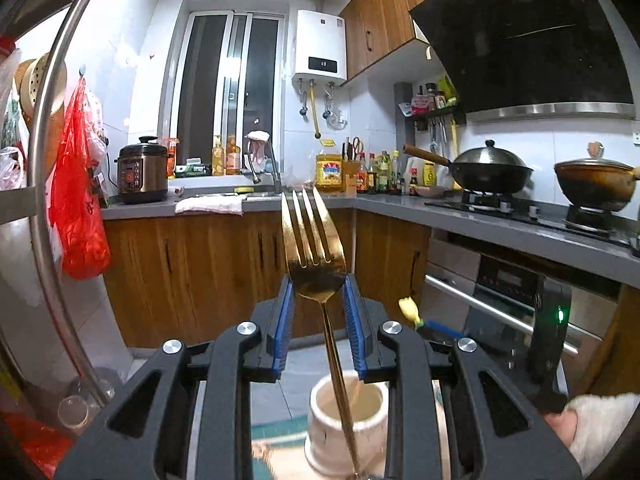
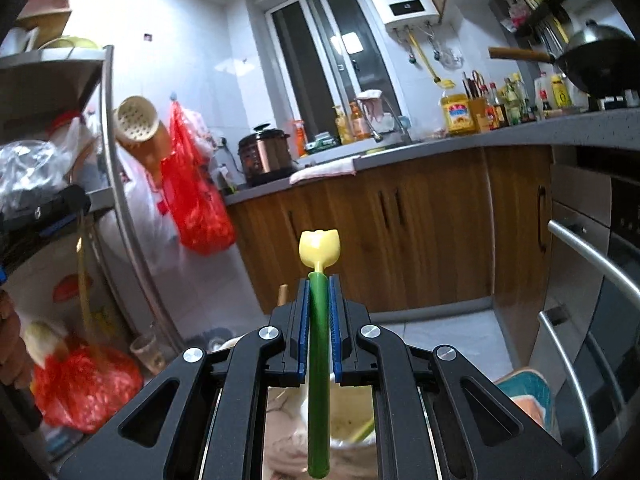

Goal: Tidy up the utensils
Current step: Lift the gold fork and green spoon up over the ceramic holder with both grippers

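My left gripper [image 1: 319, 286] is shut on a gold fork [image 1: 313, 240], pinching the base of its head; the tines point up and the handle hangs down into a white ceramic utensil holder [image 1: 347, 420] below. My right gripper [image 2: 319, 292] is shut on a green-handled utensil with a yellow tulip-shaped tip [image 2: 319, 249], held upright above the holder's rim [image 2: 352, 432]. In the left wrist view the tulip tip [image 1: 409, 307] and the right gripper show at the right. In the right wrist view the fork's handle [image 2: 83, 292] shows blurred at the left.
A steel rack [image 1: 52, 168] with a red bag [image 1: 78, 200] stands left. Wooden cabinets [image 1: 192, 272] under a grey counter [image 1: 480, 224] run across the back, with a rice cooker [image 1: 142, 170], a wok [image 1: 490, 170] and a pot [image 1: 594, 180]. An oven handle [image 2: 592, 260] juts right.
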`<control>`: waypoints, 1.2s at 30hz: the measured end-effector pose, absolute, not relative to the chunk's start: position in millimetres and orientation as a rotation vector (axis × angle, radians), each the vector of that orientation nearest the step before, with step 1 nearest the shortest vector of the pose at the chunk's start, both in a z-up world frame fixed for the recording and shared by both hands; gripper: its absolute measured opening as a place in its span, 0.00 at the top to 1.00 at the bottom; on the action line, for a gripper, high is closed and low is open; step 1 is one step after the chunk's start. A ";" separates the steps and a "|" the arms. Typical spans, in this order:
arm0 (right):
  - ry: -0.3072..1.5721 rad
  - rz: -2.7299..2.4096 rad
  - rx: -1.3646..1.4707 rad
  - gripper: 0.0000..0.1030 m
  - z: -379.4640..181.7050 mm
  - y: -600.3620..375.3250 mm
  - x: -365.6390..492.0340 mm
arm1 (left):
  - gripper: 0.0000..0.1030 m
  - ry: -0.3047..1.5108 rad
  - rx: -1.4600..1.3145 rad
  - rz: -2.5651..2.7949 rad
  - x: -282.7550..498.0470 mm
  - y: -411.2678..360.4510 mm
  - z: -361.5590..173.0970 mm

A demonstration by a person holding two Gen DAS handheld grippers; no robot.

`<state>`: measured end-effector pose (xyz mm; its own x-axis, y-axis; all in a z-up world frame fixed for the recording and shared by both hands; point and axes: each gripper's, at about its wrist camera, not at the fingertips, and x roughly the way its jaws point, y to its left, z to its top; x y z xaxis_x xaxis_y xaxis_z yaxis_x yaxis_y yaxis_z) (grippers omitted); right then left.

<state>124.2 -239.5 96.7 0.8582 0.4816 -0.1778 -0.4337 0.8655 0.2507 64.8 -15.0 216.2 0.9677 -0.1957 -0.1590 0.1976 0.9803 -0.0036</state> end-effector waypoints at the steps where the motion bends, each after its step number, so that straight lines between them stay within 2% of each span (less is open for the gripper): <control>1: 0.241 0.481 0.216 0.90 93.6 -240.0 129.4 | 0.76 0.154 0.009 -0.198 69.7 -16.3 216.7; 8: 0.277 0.442 0.221 0.90 66.6 -236.2 153.3 | 0.76 0.211 0.039 -0.160 119.2 -32.5 190.3; 14: 0.303 0.442 0.213 0.90 50.9 -237.2 156.8 | 0.77 0.249 -0.012 -0.138 129.8 -20.0 167.7; 28: 0.278 0.463 0.234 0.90 55.7 -233.1 154.6 | 0.77 0.123 -0.036 -0.162 93.0 -12.2 210.8; 36: 0.287 0.469 0.254 0.90 53.2 -233.0 158.9 | 0.78 0.149 -0.030 -0.176 105.3 -25.8 199.5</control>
<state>158.9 -233.0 53.2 0.8531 0.4766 -0.2122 -0.4058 0.8619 0.3042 105.3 -25.8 199.5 0.9735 -0.1766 -0.1452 0.1721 0.9841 -0.0433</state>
